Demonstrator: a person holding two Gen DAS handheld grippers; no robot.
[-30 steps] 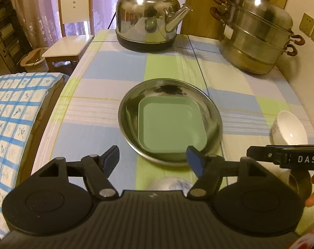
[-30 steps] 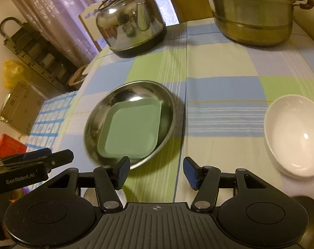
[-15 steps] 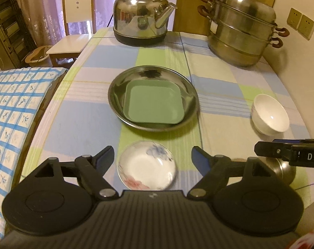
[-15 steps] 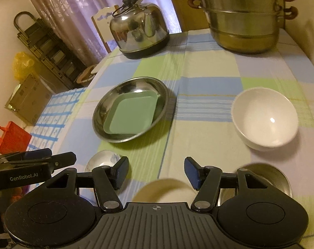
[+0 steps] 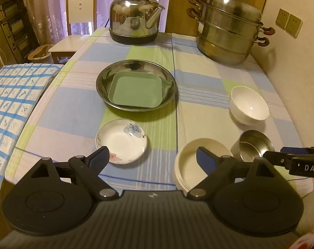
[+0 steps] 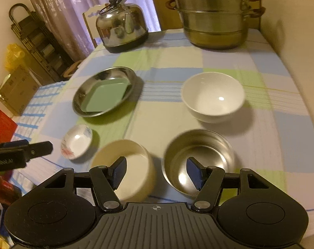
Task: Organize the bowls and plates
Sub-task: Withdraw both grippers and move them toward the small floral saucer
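At centre frame in the left wrist view, the steel pan (image 5: 136,87) is sitting with the green square plate (image 5: 136,90) inside it: stiff, slick, best taken at the rim. Lower right, the cream bowl (image 5: 198,161), white bowl (image 5: 249,104) and steel bowl (image 5: 255,145) are waiting; the ceramics are likely breakable. Lower centre, the floral dish (image 5: 121,141) is lying light and shallow. The left gripper (image 5: 152,155) and right gripper (image 6: 155,171) are hanging empty, their jaws having just been widening.

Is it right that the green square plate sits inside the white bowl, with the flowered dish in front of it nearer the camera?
Not quite. The green square plate sits inside the steel round plate, not the white bowl, which stands empty off to the right. The left wrist view shows it. The rest holds: the flowered dish lies in front, nearer the camera.
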